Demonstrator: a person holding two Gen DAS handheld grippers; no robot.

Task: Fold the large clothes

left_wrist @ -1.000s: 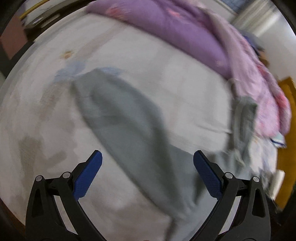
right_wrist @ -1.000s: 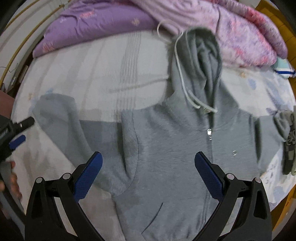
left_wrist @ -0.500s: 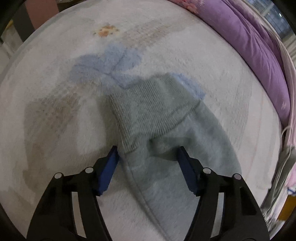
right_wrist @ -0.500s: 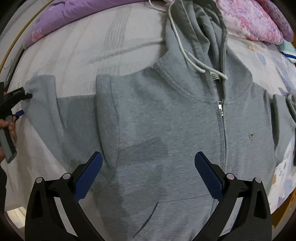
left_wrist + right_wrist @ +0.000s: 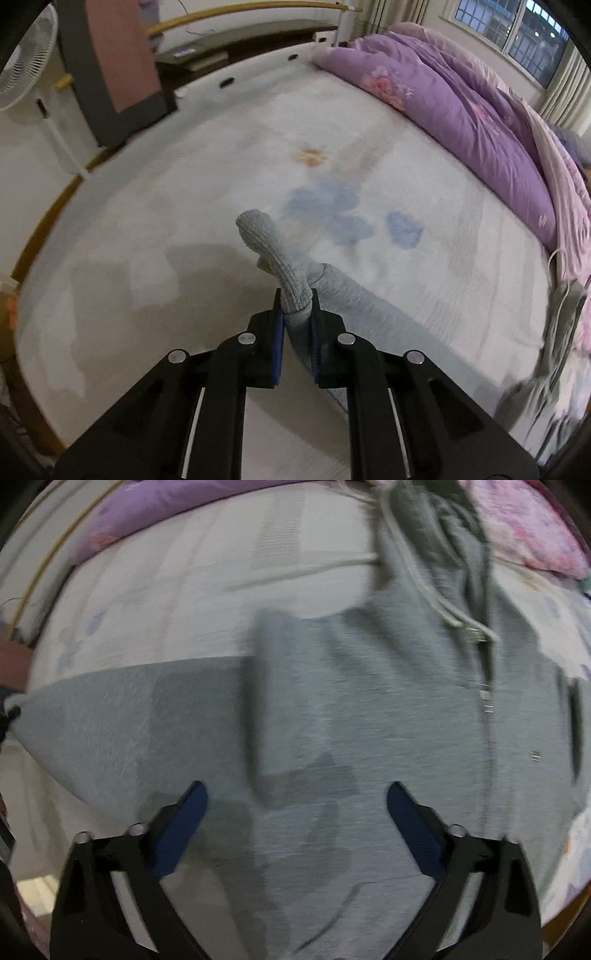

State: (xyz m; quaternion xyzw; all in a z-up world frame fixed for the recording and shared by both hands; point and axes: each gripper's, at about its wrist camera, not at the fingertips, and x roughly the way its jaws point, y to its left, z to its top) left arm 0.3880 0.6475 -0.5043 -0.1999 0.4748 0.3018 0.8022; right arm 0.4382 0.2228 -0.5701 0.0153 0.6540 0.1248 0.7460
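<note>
Left gripper (image 5: 295, 314) pinches the hoodie's ribbed cuff (image 5: 275, 254) (knit, grey); right gripper (image 5: 295, 805) gapes empty.

- The left gripper (image 5: 296, 314) is matte black plastic, with two angular arms that widen toward six o'clock.
- Its fingers (image 5: 277, 332) carry flat blue pads on their inner faces.
- Four round silver screw heads sit in a row across its linkage, two on each arm.
- A thin pale strip runs lengthwise along each arm.
- The right gripper (image 5: 297, 808) has the same black frame, with triangular cut-outs in each arm.
- Its fingertips (image 5: 183, 818) are faced in dark blue, tapering to points at about twelve o'clock.
- Silver screw heads show near each blue pad's base, blurred.
</note>
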